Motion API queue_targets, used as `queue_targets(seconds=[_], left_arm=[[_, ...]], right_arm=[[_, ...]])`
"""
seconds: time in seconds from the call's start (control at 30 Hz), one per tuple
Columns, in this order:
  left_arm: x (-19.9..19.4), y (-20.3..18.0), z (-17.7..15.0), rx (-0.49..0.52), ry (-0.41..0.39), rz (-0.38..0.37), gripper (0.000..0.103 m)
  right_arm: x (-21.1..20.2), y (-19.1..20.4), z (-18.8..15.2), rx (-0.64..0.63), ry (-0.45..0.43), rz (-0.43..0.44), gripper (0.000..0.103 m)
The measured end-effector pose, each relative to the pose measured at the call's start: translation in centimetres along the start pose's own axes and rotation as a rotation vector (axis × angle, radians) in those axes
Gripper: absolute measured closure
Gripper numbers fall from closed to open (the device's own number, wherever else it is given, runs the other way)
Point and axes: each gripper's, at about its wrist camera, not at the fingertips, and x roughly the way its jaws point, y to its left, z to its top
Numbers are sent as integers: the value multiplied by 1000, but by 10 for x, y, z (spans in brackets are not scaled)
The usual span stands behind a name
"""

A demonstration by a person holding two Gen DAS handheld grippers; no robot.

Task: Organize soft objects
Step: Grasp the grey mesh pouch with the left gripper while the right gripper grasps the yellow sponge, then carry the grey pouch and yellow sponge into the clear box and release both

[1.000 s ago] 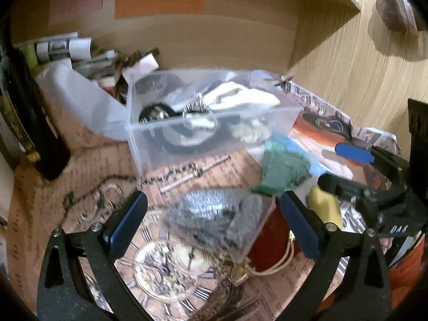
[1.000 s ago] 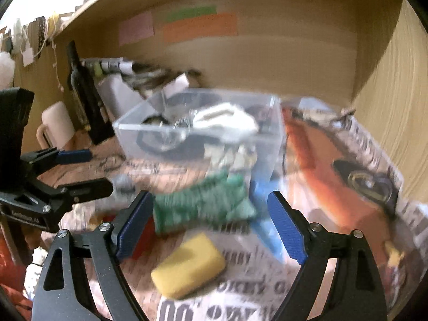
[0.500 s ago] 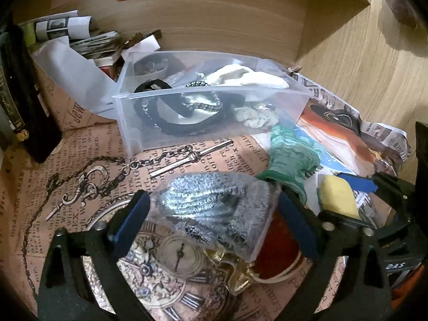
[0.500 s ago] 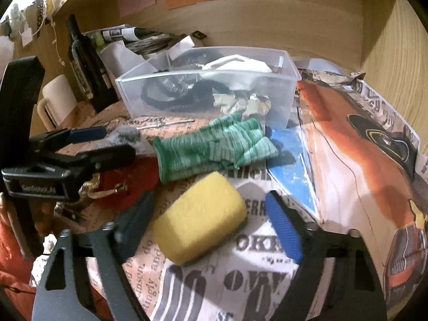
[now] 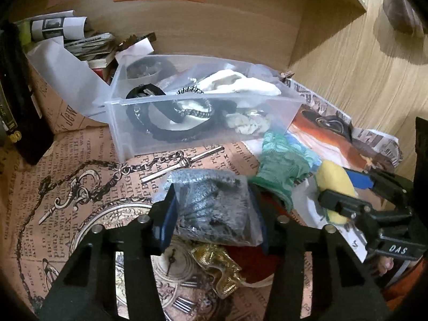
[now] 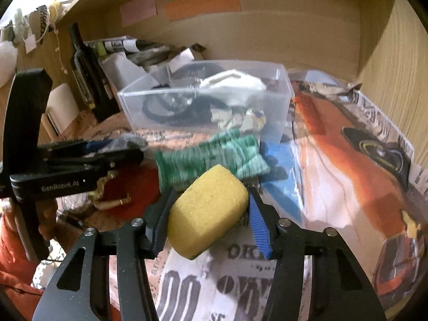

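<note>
My left gripper (image 5: pixel 214 214) is shut on a clear bag of grey fabric (image 5: pixel 211 208), with a red cloth (image 5: pixel 256 262) and gold trinket under it. My right gripper (image 6: pixel 208 214) is shut on a yellow sponge (image 6: pixel 206 211), which also shows in the left wrist view (image 5: pixel 334 184). A green knitted sock (image 6: pixel 211 157) lies just beyond the sponge, in front of a clear plastic bin (image 6: pixel 278 123) that holds black bands, a white item and a pale scrunchie. The left gripper (image 6: pixel 115 155) shows at the left of the right wrist view.
Printed paper covers the desk (image 5: pixel 67 200). A dark bottle (image 6: pixel 85 69), rolled papers and books (image 5: pixel 88 45) stand at the back left. A blue sheet (image 6: pixel 281 171) lies right of the sock. Wooden walls close the back and right.
Both grippers moved forward and down and closed: the left onto the bag of grey fabric, the right onto the yellow sponge. Both were open a second ago.
</note>
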Motion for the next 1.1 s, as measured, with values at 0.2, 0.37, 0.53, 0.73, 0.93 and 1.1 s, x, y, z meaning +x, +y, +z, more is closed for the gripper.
queue_targets(seconds=[0.2, 0.37, 0.53, 0.73, 0.93, 1.1], left_arm=[[-15, 0, 4, 2, -36, 5, 63], [-35, 0, 12, 20, -91, 16, 63], [-52, -1, 27, 34, -158, 31, 63], [-63, 0, 49, 33, -245, 48, 63], [-66, 1, 71, 45, -298, 72, 63], [-59, 6, 87, 40, -305, 87, 62]], right_arm=[[-7, 2, 17, -11, -62, 2, 53], [-13, 5, 33, -25, -112, 6, 53], [-18, 7, 52, -53, -159, 12, 53], [-22, 9, 76, -91, -219, 9, 53], [-19, 4, 98, -99, -265, 7, 53], [0, -4, 112, -94, -251, -13, 53]])
